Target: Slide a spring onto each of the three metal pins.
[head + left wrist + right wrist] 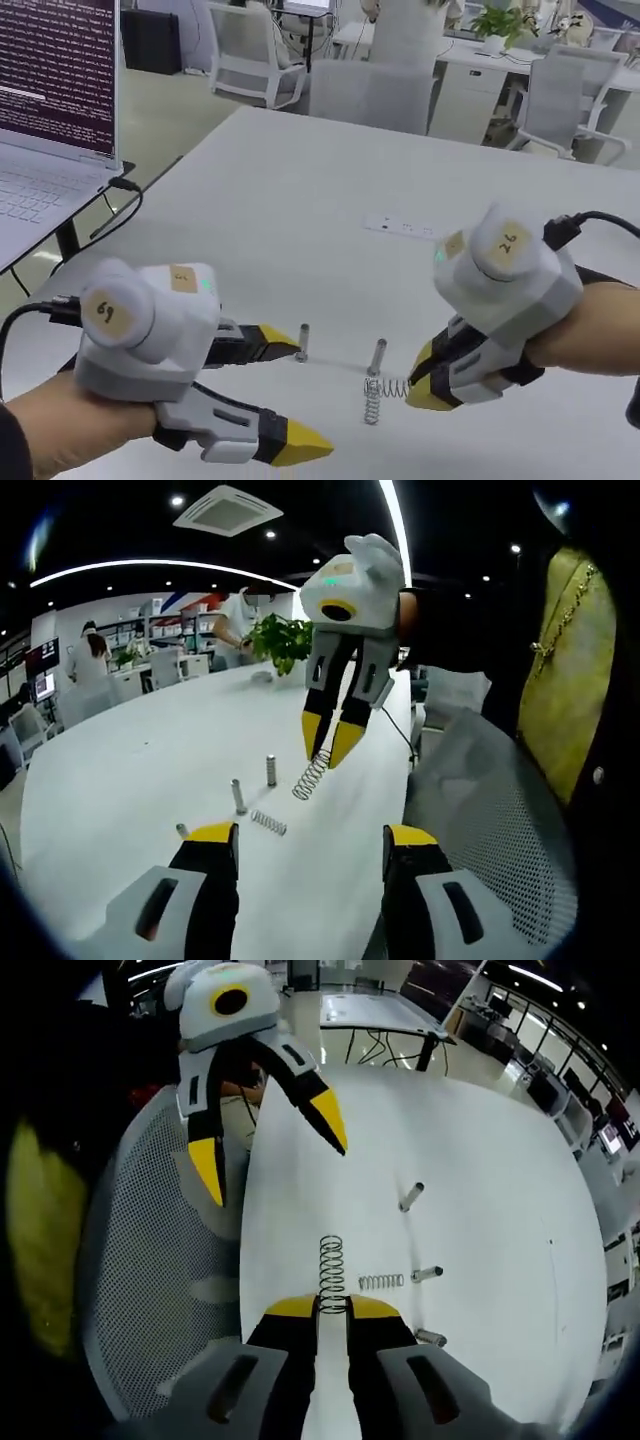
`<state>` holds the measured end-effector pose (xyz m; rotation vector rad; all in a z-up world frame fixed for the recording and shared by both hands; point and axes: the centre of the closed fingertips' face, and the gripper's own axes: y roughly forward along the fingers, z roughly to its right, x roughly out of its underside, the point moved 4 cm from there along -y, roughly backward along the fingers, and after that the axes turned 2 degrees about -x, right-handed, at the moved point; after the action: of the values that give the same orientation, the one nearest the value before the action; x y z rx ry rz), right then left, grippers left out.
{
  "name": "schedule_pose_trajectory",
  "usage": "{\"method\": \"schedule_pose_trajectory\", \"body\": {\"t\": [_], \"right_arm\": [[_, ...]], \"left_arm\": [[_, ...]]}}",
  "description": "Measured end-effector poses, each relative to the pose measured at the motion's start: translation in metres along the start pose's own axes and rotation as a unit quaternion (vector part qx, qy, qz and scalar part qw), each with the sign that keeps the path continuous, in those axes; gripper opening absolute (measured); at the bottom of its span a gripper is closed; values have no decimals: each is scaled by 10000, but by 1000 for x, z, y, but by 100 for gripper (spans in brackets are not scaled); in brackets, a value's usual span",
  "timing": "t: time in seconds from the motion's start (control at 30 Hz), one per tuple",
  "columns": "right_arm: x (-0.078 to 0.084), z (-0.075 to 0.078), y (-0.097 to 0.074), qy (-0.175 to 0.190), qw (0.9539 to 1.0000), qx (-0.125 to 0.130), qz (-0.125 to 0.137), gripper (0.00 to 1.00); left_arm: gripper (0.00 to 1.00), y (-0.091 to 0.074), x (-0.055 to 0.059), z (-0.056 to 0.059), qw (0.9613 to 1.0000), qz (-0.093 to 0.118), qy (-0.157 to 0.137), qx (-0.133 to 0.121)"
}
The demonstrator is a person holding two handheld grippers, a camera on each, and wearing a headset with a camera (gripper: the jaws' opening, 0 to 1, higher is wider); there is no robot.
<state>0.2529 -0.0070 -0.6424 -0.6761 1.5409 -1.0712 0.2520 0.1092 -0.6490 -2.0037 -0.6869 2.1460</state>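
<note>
— Status of the right gripper [331, 1312]?
— Its fingers are clamping one spring [331, 1265] over the bench [480, 1160]; another spring [380, 1281] is lying beside a metal pin [427, 1273].
— Left gripper [272, 1160]?
— Fingers are hanging wide apart.

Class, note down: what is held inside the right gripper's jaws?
One end of a spring, clamped in the right gripper; its coils stick out free beyond the tips. How far the end reaches in is covered by the jaws.
</note>
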Motion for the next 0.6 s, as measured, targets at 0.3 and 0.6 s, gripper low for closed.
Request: {"method": "schedule_pose_trajectory", "body": {"t": [0.3,0.6], "right_arm": [[-11,-14,3,-348,9992,-159,-150,8],[-17,-15,8,-455,9980,-219,-380,8]], "left_arm": [[41,11,1,7,9988,-195,376,238],[32,25,2,10,9951,-476,786,369]]}}
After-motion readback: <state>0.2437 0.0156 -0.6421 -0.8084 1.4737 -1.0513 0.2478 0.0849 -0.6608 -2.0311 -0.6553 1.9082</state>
